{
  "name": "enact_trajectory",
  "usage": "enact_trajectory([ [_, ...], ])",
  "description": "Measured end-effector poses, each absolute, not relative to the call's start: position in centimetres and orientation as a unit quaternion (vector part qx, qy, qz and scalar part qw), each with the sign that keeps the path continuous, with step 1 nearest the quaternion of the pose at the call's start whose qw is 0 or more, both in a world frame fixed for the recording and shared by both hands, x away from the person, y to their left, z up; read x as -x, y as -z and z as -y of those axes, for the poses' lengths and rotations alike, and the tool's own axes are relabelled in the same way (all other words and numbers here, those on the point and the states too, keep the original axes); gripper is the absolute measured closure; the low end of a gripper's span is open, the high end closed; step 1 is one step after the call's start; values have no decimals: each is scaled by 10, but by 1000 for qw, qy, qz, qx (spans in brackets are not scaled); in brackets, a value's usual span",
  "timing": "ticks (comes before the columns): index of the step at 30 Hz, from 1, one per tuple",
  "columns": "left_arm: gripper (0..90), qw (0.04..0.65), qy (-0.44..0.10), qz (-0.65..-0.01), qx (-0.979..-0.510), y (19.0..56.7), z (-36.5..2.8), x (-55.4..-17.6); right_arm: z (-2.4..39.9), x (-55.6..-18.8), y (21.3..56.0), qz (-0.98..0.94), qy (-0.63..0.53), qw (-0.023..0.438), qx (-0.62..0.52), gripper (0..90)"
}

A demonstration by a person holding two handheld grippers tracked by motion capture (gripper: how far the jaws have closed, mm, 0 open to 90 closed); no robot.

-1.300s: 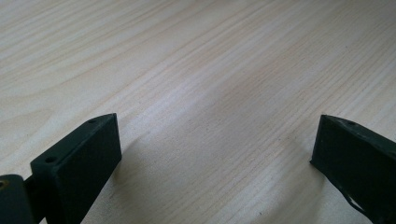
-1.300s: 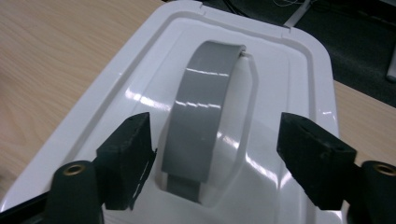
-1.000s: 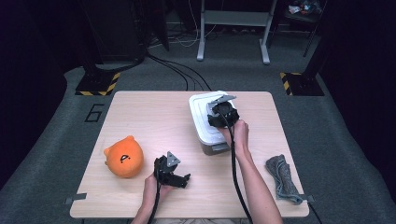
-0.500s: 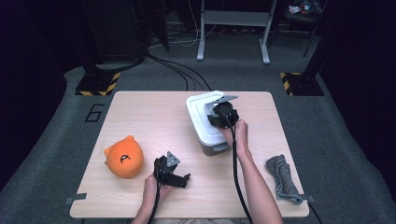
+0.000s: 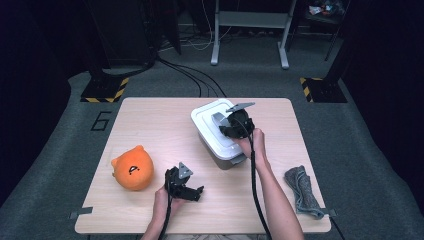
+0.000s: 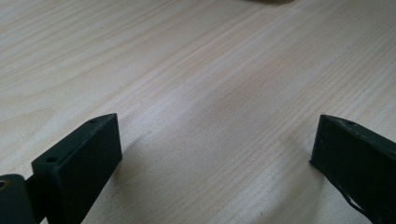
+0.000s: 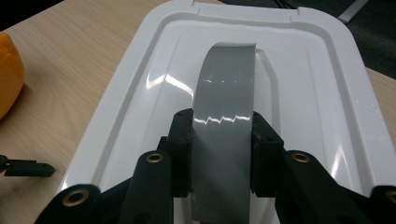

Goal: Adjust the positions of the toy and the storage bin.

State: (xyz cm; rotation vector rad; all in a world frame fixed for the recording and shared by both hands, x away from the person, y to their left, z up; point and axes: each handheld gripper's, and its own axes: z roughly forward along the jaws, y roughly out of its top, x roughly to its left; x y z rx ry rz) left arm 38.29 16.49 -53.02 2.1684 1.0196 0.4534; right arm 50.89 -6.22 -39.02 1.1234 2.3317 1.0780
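The grey handle [image 7: 224, 116] of the white box lid [image 7: 308, 93], its long axis running straight away between the jaws, is clamped by the just-closing right gripper [image 7: 223, 154], while the left gripper [image 6: 212, 154] is held open, well apart, over the table [image 6: 196, 70].

The high view looks forward and down on the whole table [image 5: 150, 125] from far, the left gripper view looks very close at bare wood, and the right gripper view looks close along the white lid [image 7: 299, 93], which the high view shares.
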Motion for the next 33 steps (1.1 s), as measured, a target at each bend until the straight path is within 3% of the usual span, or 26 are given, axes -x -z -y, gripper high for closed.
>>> enact_trajectory([
  [24, 14, 347, -172, -393, -834, 530, -165, -383, 60, -492, 394, -821, -413, 116, -377, 675],
  [33, 15, 346, -173, -393, -834, 530, -165, -383, 55, -488, 393, -824, -402, 135, -375, 672],
])
